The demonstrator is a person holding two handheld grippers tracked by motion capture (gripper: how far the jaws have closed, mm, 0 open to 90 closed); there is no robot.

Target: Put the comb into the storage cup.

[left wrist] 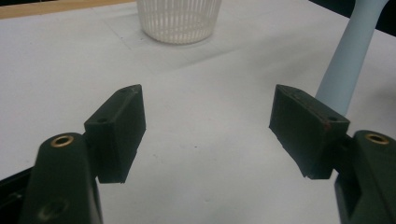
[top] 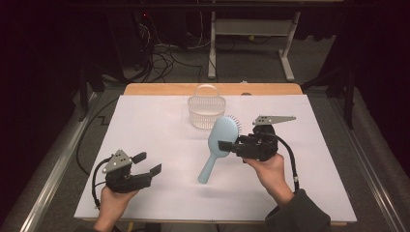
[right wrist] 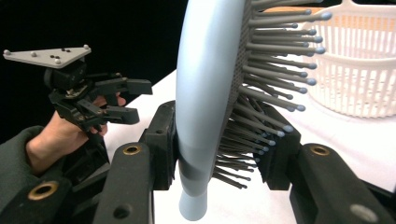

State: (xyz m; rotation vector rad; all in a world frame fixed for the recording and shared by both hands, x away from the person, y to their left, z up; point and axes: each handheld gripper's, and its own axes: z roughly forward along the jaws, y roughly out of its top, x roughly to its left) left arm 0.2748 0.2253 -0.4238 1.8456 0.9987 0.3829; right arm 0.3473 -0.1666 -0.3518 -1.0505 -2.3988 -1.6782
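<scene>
My right gripper [top: 227,145] is shut on a light blue hairbrush [top: 220,142], held above the white sheet right of centre. In the right gripper view the jaws [right wrist: 219,149] clamp the brush head [right wrist: 205,93] from its smooth back and its bristle side. The handle slants down and to the left. My left gripper [top: 149,163] stands open near the front left with nothing between its fingers. In the left gripper view the gripper [left wrist: 205,126] faces bare sheet, and the brush handle [left wrist: 348,65] hangs at the upper right.
A white slatted basket [top: 205,113] with a handle stands at the back centre of the white sheet [top: 159,135], just behind the brush head. The wooden table edge [top: 159,89] runs behind it. Desk legs and cables lie on the floor beyond.
</scene>
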